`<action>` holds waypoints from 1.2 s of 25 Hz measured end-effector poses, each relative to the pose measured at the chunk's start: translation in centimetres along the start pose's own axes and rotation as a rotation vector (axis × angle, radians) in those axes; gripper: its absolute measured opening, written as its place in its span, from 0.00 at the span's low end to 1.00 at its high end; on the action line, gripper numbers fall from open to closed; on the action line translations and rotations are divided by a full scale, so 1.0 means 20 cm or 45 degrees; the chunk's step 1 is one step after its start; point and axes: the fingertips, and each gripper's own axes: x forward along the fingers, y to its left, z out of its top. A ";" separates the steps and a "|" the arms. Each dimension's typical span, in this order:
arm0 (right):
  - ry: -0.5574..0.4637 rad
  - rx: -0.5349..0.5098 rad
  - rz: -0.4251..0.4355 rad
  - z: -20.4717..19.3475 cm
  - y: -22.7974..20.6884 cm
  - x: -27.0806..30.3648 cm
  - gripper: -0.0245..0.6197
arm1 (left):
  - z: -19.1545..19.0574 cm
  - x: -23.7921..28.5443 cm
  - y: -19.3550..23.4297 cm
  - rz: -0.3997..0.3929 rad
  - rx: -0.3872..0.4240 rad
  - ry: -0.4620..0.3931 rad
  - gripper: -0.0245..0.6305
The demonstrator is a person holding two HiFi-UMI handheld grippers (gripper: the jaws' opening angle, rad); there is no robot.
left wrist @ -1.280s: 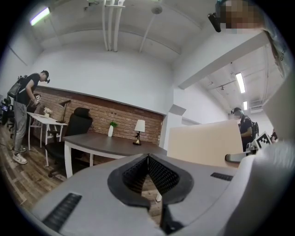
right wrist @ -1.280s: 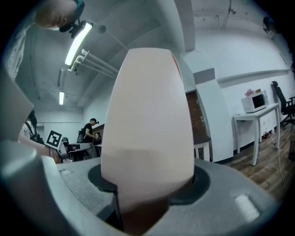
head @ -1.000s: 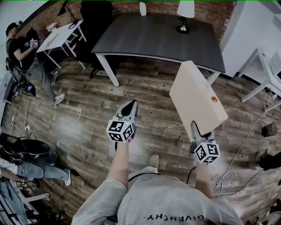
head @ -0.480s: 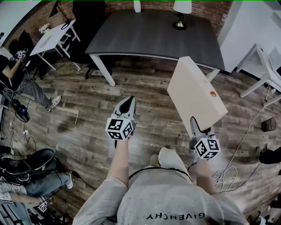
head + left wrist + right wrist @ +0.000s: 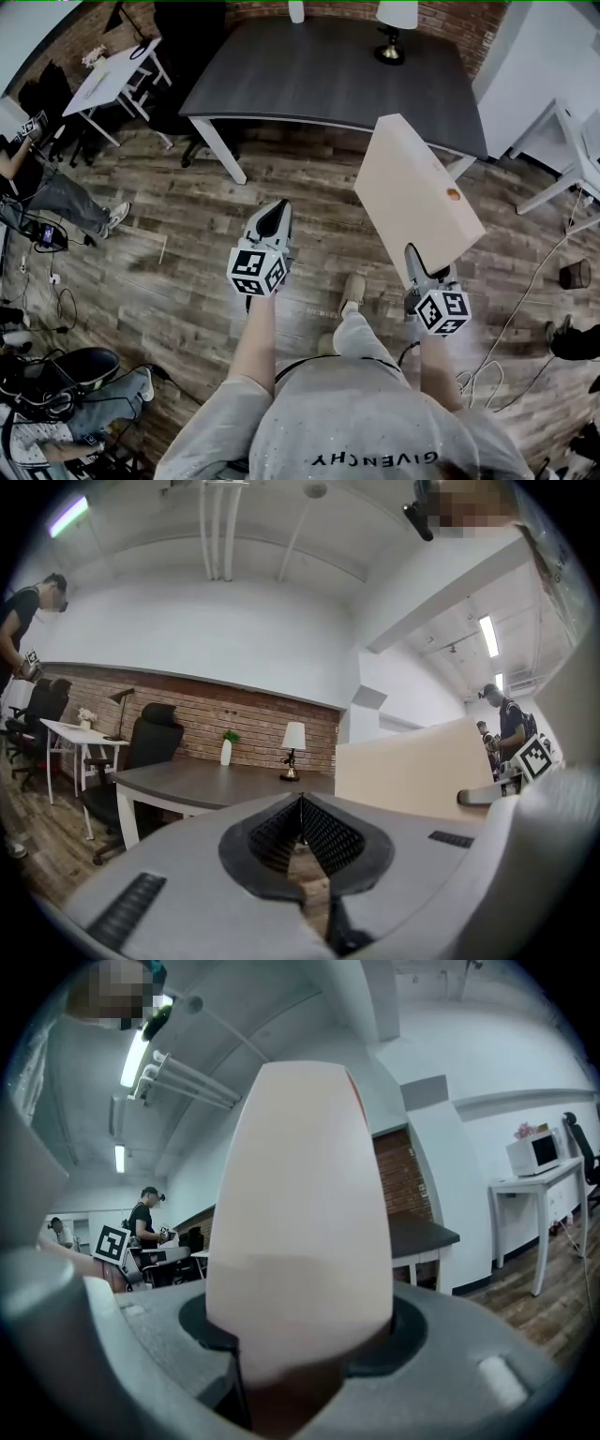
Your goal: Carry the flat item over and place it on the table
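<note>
Head view shows the right gripper [image 5: 422, 270] pinching the flat beige board [image 5: 417, 202] by its near edge above the floor [image 5: 187, 234], short of the dark table [image 5: 328, 75], left gripper [image 5: 275, 223] pressed together and empty, so the carry seems partway and placing is not yet done.

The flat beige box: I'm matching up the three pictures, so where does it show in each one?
Head view: the flat beige box is right of centre, standing up from the right tongs.
Left gripper view: the box is right of the middle, beyond the tongs.
Right gripper view: the box fills the centre, clamped in the tongs.
Shared landmark: the dark table, behind the box in every view.
</note>
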 end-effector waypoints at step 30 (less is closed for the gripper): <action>0.006 0.014 0.106 0.32 -0.50 0.95 0.46 | 0.05 1.09 0.20 0.027 -0.025 0.046 0.04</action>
